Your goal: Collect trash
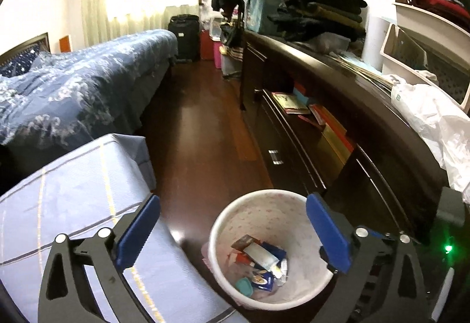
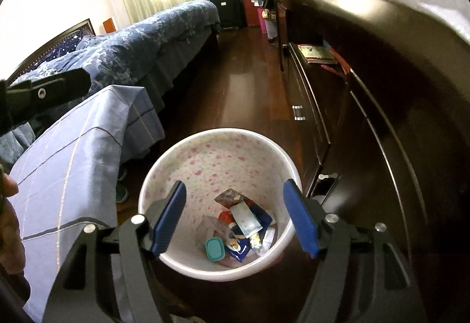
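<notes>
Both tools hang over the round white wastebasket with a pink-flecked lining (image 2: 218,152), which stands on the dark wooden floor (image 1: 199,129) between the blue checked bedcover (image 1: 73,199) at nine o'clock and the dark wooden dresser (image 1: 367,152) at three o'clock. The left gripper (image 1: 232,234) stands wide apart with nothing between its blue pads; the right gripper (image 2: 235,217) is moderately open and likewise empty. Both tilt downward at the basket's mouth, apparently so that anything let go falls inside. The collected trash lies at the bottom: crumpled foil and paper wrappers (image 2: 246,220) and a small teal plastic lid (image 2: 214,249) at six o'clock. A crumpled white plastic bag (image 1: 434,123) sits on the dresser top, possibly next.
</notes>
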